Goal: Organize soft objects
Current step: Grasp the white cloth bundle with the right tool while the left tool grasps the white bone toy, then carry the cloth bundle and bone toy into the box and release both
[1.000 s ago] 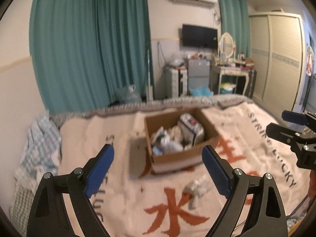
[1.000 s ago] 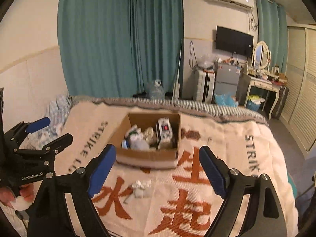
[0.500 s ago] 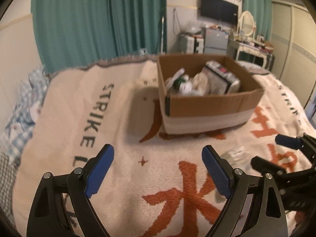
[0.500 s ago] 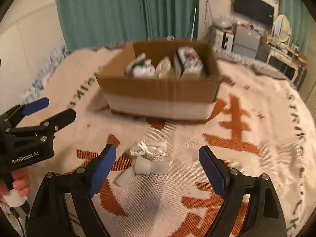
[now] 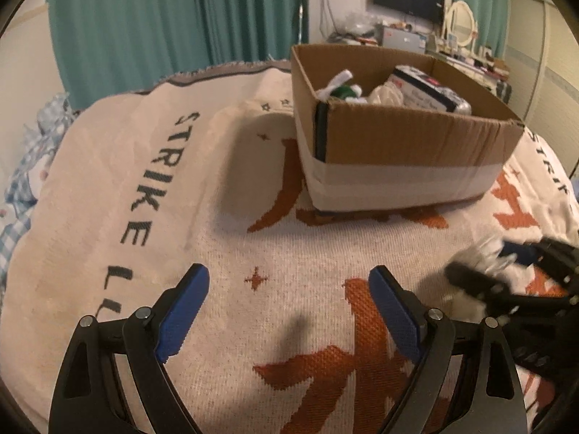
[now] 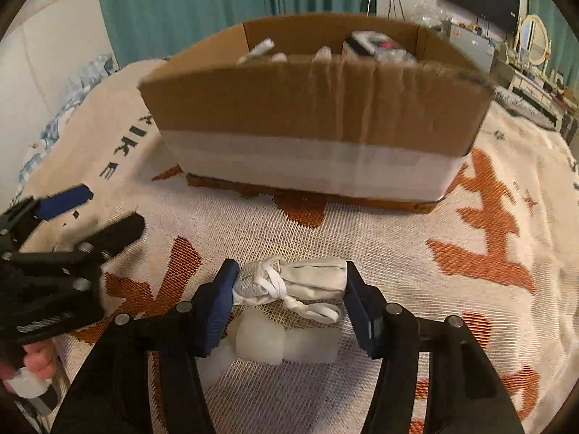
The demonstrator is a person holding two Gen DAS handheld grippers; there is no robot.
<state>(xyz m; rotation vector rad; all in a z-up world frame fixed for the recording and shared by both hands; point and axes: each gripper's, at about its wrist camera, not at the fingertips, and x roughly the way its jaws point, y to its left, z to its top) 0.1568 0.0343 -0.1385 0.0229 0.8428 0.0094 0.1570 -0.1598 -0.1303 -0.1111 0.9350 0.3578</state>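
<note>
box [image 6: 315, 108] already has a few soft bits in it | right gripper [image 6: 289, 289] jaws just been closing on the white bundle [image 6: 289, 284] lying on the blanket [image 6: 416, 271], pads touching both ends, not lifted | left gripper [image 5: 289, 311] wide open, empty

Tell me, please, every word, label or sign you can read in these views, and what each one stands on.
"STRIKE", black, with a cut-off "LU" below: on the blanket.
Large orange Chinese characters: also on the blanket, only partly in view.
Printing on the packet in the cardboard box: too blurred to read.
</note>
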